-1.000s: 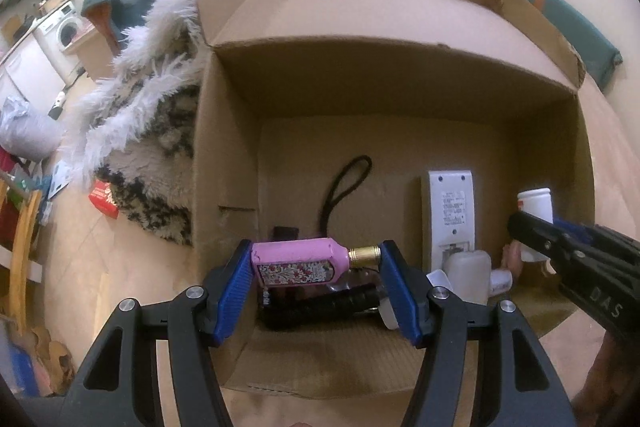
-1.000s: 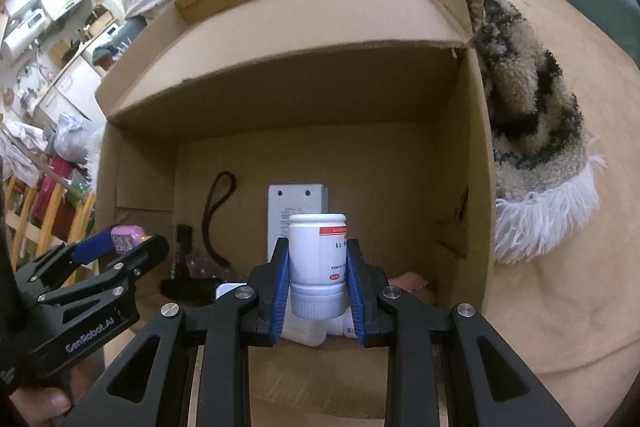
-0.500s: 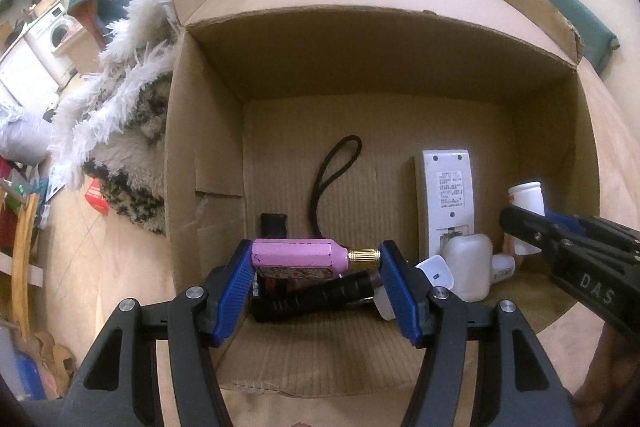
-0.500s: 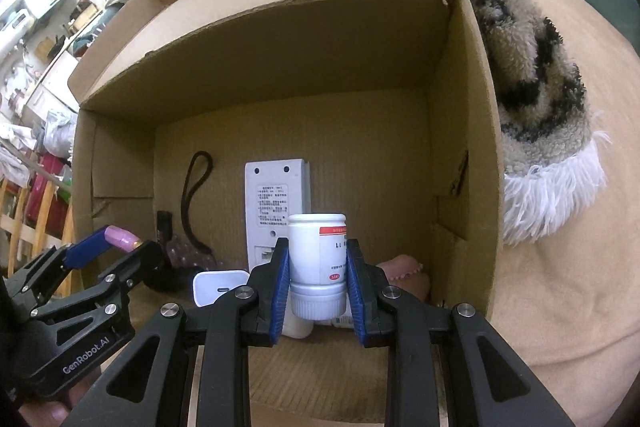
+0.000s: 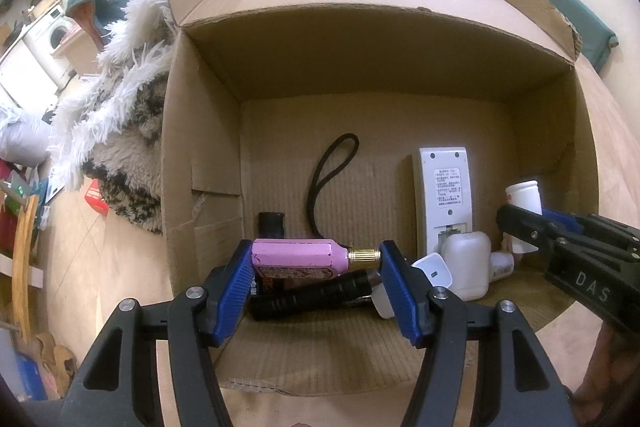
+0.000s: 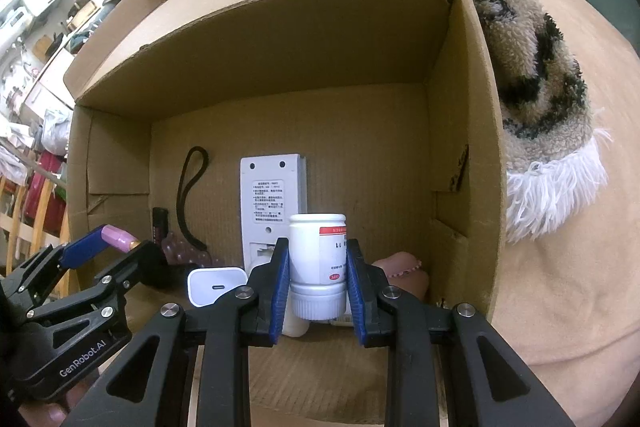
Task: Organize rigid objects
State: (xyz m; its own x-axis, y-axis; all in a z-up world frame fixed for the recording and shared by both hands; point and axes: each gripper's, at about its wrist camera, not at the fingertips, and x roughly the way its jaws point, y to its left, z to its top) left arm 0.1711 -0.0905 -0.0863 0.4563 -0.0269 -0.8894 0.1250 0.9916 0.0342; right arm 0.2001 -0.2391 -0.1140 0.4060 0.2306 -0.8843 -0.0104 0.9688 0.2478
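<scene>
Ahead of both my tools stands the open cardboard box point(image 5: 200, 155), its floor just beyond their tips. Inside, a white remote point(image 5: 442, 187) lies past my left tool point(image 5: 316, 269), a black flashlight point(image 5: 312, 297) just under it. My left tool clamps a pink bottle point(image 5: 296, 259) endwise, base and gold cap against the pads. My right tool point(image 6: 318, 275) is closed on a white pill bottle point(image 6: 318, 247), cap nearest me.

Both wrist cameras look steeply down, close, into the same cardboard box point(image 5: 200, 187).
</scene>
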